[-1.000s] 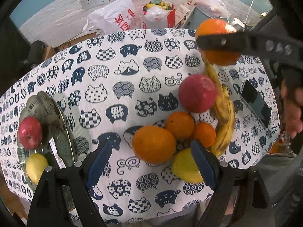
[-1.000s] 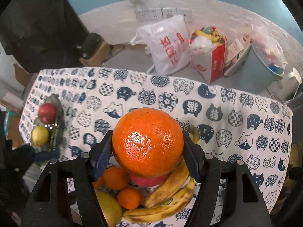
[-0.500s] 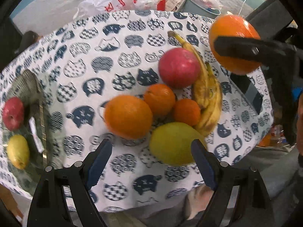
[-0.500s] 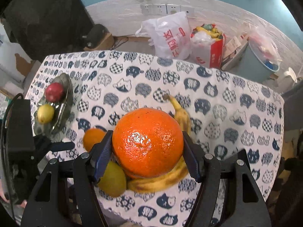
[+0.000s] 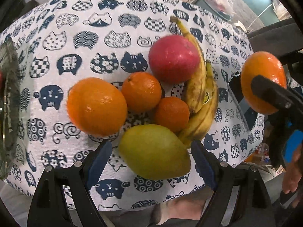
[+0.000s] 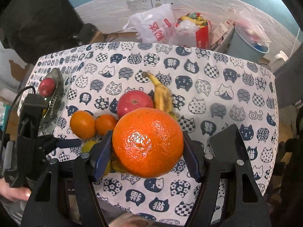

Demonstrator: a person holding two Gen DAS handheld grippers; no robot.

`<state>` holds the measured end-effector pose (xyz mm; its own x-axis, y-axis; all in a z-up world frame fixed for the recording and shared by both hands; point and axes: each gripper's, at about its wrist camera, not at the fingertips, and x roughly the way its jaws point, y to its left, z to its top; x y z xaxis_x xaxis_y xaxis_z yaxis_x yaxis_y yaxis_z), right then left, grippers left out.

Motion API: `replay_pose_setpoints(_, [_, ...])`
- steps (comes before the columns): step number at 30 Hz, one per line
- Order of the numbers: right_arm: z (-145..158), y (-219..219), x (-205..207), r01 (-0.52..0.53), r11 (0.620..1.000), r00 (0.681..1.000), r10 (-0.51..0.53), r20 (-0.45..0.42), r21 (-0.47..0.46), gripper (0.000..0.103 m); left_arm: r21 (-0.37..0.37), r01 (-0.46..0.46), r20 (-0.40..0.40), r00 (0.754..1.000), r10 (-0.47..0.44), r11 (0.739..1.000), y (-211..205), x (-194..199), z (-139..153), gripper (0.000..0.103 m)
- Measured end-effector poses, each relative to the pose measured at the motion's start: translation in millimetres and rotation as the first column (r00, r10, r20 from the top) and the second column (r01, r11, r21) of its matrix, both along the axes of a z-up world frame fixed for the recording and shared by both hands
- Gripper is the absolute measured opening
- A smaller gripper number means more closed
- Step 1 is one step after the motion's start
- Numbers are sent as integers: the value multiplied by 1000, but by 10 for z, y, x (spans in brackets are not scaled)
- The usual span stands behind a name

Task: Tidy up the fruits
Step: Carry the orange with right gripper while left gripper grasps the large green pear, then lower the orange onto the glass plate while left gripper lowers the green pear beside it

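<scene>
My right gripper is shut on a large orange and holds it above the table's near edge; that orange also shows at the right of the left wrist view. My left gripper is open, its jaws on either side of a yellow-green pear. Behind the pear lie a big orange, two small oranges, a red apple and bananas. A glass plate at the table's left holds a red apple.
The table wears a cat-print cloth. A dark phone lies on it to the right of the fruit. Behind the table are a white bag, a red box and a grey bin.
My left gripper has moved forward and right, so the pear now sits between its jaws. My right gripper has pulled back toward the near edge with the orange.
</scene>
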<state>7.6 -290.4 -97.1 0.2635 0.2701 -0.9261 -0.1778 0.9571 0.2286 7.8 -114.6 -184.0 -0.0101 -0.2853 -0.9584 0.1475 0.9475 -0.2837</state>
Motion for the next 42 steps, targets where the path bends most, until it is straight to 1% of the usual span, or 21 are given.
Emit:
replay_pose_setpoints(4, [-49,-58,7,8,1000,1000,-8,-8,3,69,23,30,-29,999,-29,999,-89,-48,-137,87])
replay_pose_setpoints(8, [-105,-100,16,16,1000,1000,-15,-21,8,69,7,38,-32,999,-38,999,-106,-94,-247,87])
replay_pose_setpoints(13, [-133,-73,30,4,1000,1000,-4,-25,13,69,-23,49,-20,999,-50,999,-86,-76,-249,87])
replay_pose_setpoints(15, [-142,-55,33,-2,1000,1000,2,-26,12,69,-30,49,-1,999,-49,998,-71,-51,-222,85])
replay_pose_setpoints(19, [-162,-24,26,-11,1000,1000,11,-29,11,69,-33,57,14,998,-56,998,-50,-20,-210,84])
replay_pose_setpoints(26, [-154,-26,28,-7,1000,1000,7,-28,12,69,33,113,51,992,-114,993,-73,-90,-151,84])
replay_pose_setpoints(30, [-113,10,31,-12,1000,1000,12,-18,14,69,35,121,65,990,-123,992,-2,-143,-53,84])
replay_pose_setpoints(35, [-28,76,45,-21,999,1000,21,0,26,69,42,130,123,983,-134,991,82,-168,161,84])
replay_pose_setpoints(42, [104,227,74,-41,998,999,40,32,43,69,54,112,181,976,-120,992,261,-148,396,84])
